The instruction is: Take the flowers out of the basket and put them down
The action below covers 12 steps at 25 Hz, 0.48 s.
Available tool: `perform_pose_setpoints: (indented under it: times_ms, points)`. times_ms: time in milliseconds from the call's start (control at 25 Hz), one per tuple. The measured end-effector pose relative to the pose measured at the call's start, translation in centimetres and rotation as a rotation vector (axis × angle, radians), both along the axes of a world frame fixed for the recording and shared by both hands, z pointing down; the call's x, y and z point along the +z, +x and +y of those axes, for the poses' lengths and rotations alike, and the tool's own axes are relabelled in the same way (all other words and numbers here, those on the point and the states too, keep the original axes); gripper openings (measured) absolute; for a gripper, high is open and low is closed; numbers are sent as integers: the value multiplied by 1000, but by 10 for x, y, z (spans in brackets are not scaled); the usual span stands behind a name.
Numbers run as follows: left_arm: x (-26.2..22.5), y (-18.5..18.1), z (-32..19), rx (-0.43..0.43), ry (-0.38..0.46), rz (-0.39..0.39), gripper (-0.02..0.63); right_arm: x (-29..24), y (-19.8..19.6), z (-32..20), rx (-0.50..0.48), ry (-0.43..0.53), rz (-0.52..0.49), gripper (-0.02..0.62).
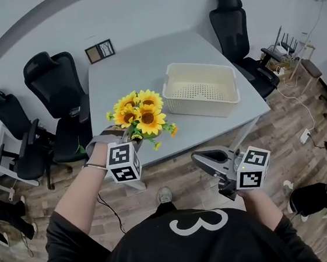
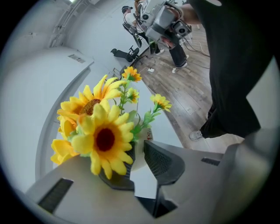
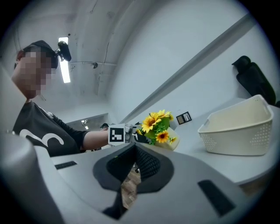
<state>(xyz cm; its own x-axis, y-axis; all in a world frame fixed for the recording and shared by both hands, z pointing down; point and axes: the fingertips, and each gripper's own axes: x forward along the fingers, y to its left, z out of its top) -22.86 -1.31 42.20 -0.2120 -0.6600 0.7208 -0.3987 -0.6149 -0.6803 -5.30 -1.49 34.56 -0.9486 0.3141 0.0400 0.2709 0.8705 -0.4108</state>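
The left gripper (image 2: 138,158) grips the cream pot of sunflowers (image 1: 141,116) at the gray table's (image 1: 127,73) near edge, outside the empty white basket (image 1: 198,104), seemingly ready to set it down, while the right gripper (image 3: 133,152) idles closed and empty.

In the head view, the blooms of the flowers (image 1: 140,115) cover their own pot and the tips of the left tongs (image 1: 132,134). In the left gripper view, a sunflower at 9 o'clock masks most of one pad. Only a pale sliver of the pot (image 2: 140,151) shows between the jaws, and its small red print is too tiny to read. The right tongs (image 2: 162,24) are clipped by the rim at 12 o'clock. On the counter (image 1: 139,71), the framed picture (image 1: 100,51) at 11 o'clock is too small to make out. In the right gripper view, the basket (image 3: 238,127) hides the lower part of a chair (image 3: 253,83) at 3 o'clock.
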Motion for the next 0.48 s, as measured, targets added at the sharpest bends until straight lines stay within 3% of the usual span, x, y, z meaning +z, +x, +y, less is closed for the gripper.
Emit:
perform_pose_setpoints:
  times_ms: [480]
  points:
    - [36, -29, -6, -8, -46, 52, 74, 25, -29, -13, 39, -11, 61, 8]
